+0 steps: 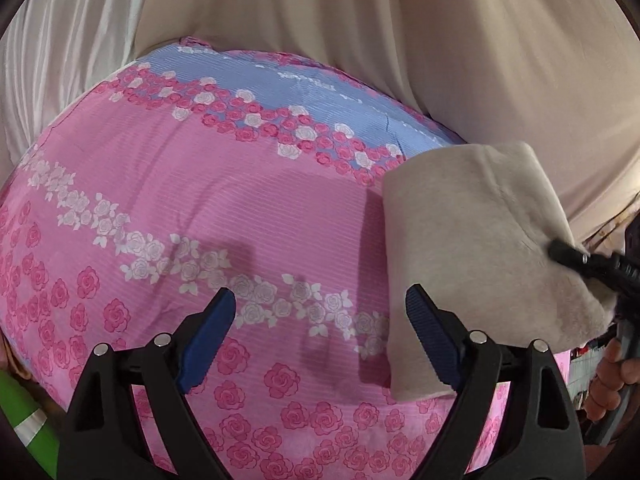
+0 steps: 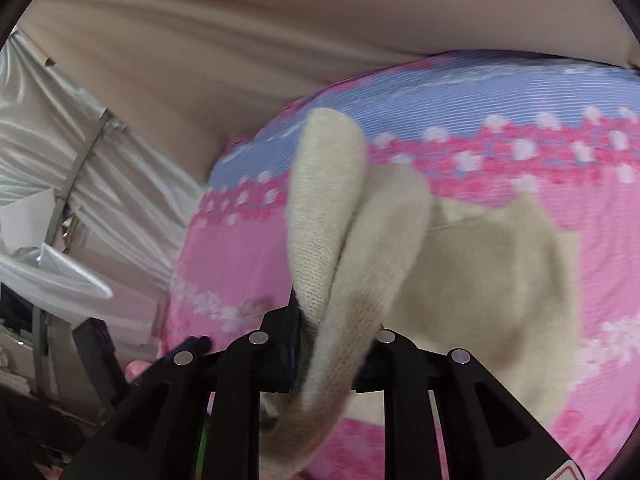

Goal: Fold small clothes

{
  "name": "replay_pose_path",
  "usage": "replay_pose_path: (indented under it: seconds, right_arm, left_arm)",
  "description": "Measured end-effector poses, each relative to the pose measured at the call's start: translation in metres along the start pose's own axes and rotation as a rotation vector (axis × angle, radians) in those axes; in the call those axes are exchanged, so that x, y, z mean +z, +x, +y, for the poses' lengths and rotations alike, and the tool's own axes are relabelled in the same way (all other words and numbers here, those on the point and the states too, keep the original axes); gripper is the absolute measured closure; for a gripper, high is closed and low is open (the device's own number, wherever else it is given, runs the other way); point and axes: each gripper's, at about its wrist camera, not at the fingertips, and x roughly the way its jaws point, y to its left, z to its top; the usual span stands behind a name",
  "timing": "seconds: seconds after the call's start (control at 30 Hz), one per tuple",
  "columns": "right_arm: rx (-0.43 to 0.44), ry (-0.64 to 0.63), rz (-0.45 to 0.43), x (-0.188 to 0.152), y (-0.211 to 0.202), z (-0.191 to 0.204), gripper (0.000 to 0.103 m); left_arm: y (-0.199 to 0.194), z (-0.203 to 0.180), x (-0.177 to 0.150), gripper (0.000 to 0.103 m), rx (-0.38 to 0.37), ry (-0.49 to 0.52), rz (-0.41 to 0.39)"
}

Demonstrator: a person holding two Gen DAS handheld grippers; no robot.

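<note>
A small beige knit garment [image 1: 472, 240] is lifted at the right, over a bed covered in a pink and blue rose-print sheet [image 1: 192, 200]. My right gripper [image 1: 560, 249] comes in from the right edge and pinches the garment's side. In the right wrist view the right gripper [image 2: 316, 320] is shut on a bunched fold of the garment [image 2: 332, 216], which stands up between the jaws. The rest of it [image 2: 500, 276] trails over the sheet [image 2: 240, 256]. My left gripper [image 1: 322, 300] hangs open above the sheet, its right finger beside the garment's lower edge, holding nothing.
Beige draped fabric [image 1: 360, 20] hangs behind the bed, with shiny white fabric [image 1: 60, 60] to its left. A green object [image 1: 24, 412] lies at the bottom left. A person's hand [image 1: 612, 380] holds the right tool. Clutter and white plastic [image 2: 48, 264] sit left of the bed.
</note>
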Motion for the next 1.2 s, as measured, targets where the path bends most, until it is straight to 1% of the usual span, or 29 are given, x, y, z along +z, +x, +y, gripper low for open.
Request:
replay_pose_path:
  seconds: [0.03, 0.13, 0.17, 0.2, 0.23, 0.3, 0.33, 0.37, 0.4, 0.43, 0.5, 0.53, 0.57, 0.6, 0.63, 0.67, 0.7, 0.73, 0.77, 0.8, 0.9, 0.93, 1.0, 1.07, 1.13, 1.2]
  right_arm:
    - [-0.081, 0.042, 0.04, -0.011, 0.011, -0.035, 0.086]
    - [-0.216, 0.158, 0.151, -0.045, 0.049, -0.104, 0.086]
    - [-0.202, 0.178, 0.157, -0.053, 0.055, -0.115, 0.085]
    - [-0.161, 0.196, 0.135, -0.058, 0.055, -0.119, 0.084]
    - [-0.132, 0.223, 0.11, -0.059, 0.052, -0.12, 0.081]
    - [-0.125, 0.238, 0.098, -0.056, 0.049, -0.117, 0.076]
    - [-0.128, 0.235, 0.102, -0.052, 0.05, -0.114, 0.069]
    - [-0.122, 0.235, 0.107, -0.047, 0.049, -0.113, 0.059]
    - [-0.114, 0.236, 0.111, -0.041, 0.054, -0.109, 0.053]
    - [-0.106, 0.243, 0.107, -0.035, 0.056, -0.109, 0.045]
    - [-0.117, 0.236, 0.102, -0.028, 0.061, -0.107, 0.043]
    - [-0.133, 0.215, 0.092, -0.026, 0.064, -0.104, 0.049]
    - [-0.156, 0.186, 0.09, -0.022, 0.066, -0.101, 0.088]
    - [-0.173, 0.169, 0.089, -0.02, 0.063, -0.1, 0.088]
    - [-0.127, 0.165, 0.053, -0.018, 0.052, -0.093, 0.088]
    - [-0.069, 0.158, -0.007, -0.017, 0.034, -0.086, 0.089]
    - [-0.051, 0.148, -0.045, -0.019, 0.017, -0.084, 0.089]
    - [-0.05, 0.136, -0.081, -0.02, 0.002, -0.081, 0.089]
    - [-0.051, 0.135, -0.091, -0.023, -0.006, -0.082, 0.089]
    - [-0.06, 0.136, -0.087, -0.027, -0.007, -0.086, 0.089]
    - [-0.184, 0.163, 0.031, -0.047, 0.024, -0.118, 0.088]
    - [-0.194, 0.202, 0.067, -0.056, 0.037, -0.13, 0.087]
    - [-0.129, 0.265, 0.028, -0.06, 0.036, -0.135, 0.085]
    - [-0.091, 0.299, 0.011, -0.057, 0.029, -0.132, 0.084]
    - [-0.093, 0.293, 0.034, -0.05, 0.028, -0.128, 0.084]
    - [-0.08, 0.31, 0.05, -0.04, 0.028, -0.126, 0.085]
  left_arm:
    - [0.003, -0.003, -0.001, 0.018, -0.006, 0.004, 0.013]
    - [0.014, -0.016, -0.003, 0.018, -0.027, 0.027, 0.047]
    - [0.016, -0.02, -0.003, 0.018, -0.031, 0.04, 0.054]
    - [0.019, -0.027, -0.003, 0.018, -0.033, 0.059, 0.062]
    - [0.02, -0.031, -0.003, 0.018, -0.036, 0.073, 0.067]
    - [0.024, -0.041, -0.005, 0.018, -0.048, 0.1, 0.079]
    - [0.027, -0.045, -0.006, 0.018, -0.054, 0.11, 0.087]
    - [0.029, -0.049, -0.006, 0.018, -0.057, 0.121, 0.095]
    - [0.031, -0.053, -0.007, 0.018, -0.061, 0.136, 0.103]
    - [0.033, -0.057, -0.008, 0.018, -0.064, 0.146, 0.107]
    - [0.035, -0.063, -0.009, 0.018, -0.07, 0.171, 0.114]
    - [0.036, -0.066, -0.01, 0.018, -0.076, 0.182, 0.12]
    - [0.037, -0.068, -0.01, 0.018, -0.079, 0.187, 0.125]
    - [0.038, -0.07, -0.011, 0.018, -0.079, 0.191, 0.13]
    - [0.039, -0.071, -0.011, 0.018, -0.08, 0.193, 0.134]
    - [0.039, -0.071, -0.01, 0.018, -0.081, 0.193, 0.133]
    - [0.039, -0.071, -0.01, 0.018, -0.083, 0.195, 0.131]
    - [0.039, -0.07, -0.01, 0.018, -0.088, 0.194, 0.128]
    - [0.039, -0.069, -0.01, 0.018, -0.094, 0.191, 0.131]
    - [0.041, -0.069, -0.011, 0.018, -0.104, 0.186, 0.139]
    - [0.058, -0.068, -0.014, 0.018, -0.158, 0.156, 0.208]
    - [0.063, -0.068, -0.015, 0.018, -0.17, 0.147, 0.229]
    - [0.074, -0.069, -0.018, 0.018, -0.193, 0.124, 0.276]
    - [0.077, -0.073, -0.022, 0.019, -0.216, 0.141, 0.304]
    - [0.073, -0.082, -0.032, 0.019, -0.272, 0.216, 0.339]
    - [0.069, -0.09, -0.045, 0.018, -0.287, 0.304, 0.38]
